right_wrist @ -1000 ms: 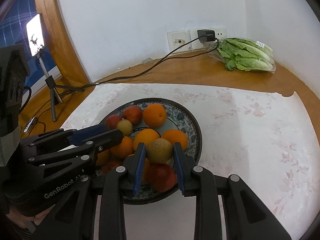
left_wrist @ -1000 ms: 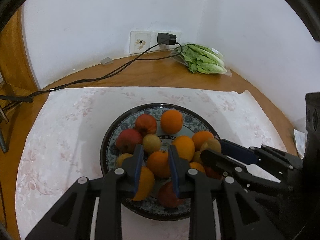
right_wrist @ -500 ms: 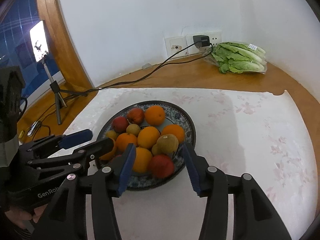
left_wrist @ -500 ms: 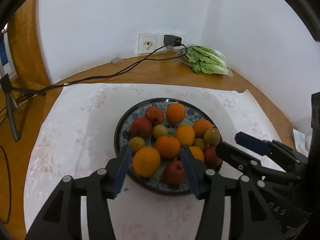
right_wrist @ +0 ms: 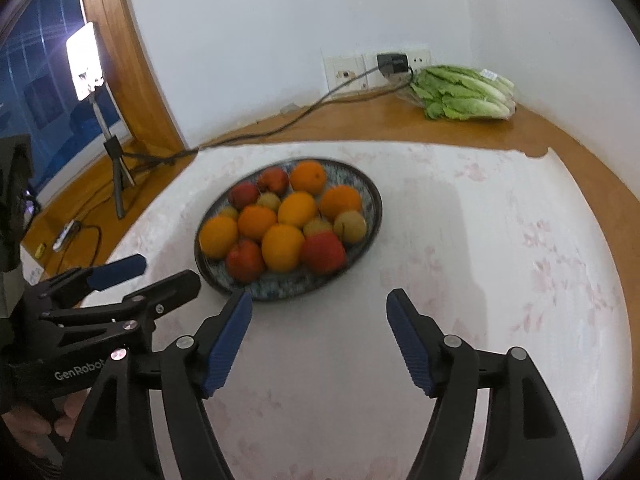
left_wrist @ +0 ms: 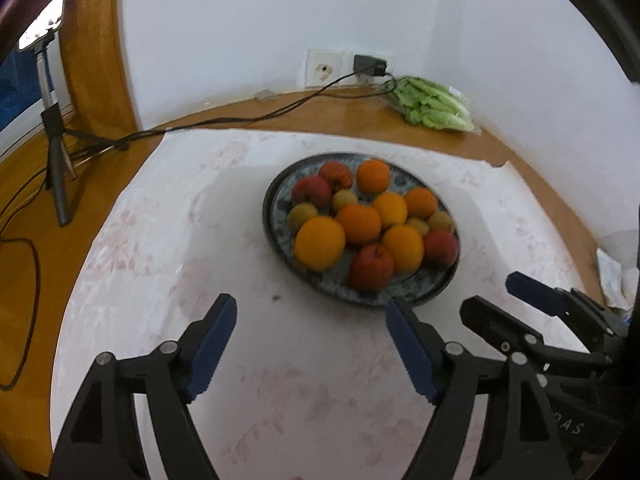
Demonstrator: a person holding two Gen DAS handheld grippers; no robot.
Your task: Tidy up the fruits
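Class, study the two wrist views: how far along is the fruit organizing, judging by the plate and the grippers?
Done: oranges, red apples and small yellowish fruits all sit on the plate, none on the tablecloth. In hand: nothing; the left gripper and right gripper are open and empty, short of the plate. Left: the kinds lie mixed, so any sorting remains.

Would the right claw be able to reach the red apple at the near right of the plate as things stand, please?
Probably yes. The right claw is open and empty, short of the plate, and only bare cloth lies between it and the red apple, though oranges crowd its far side.
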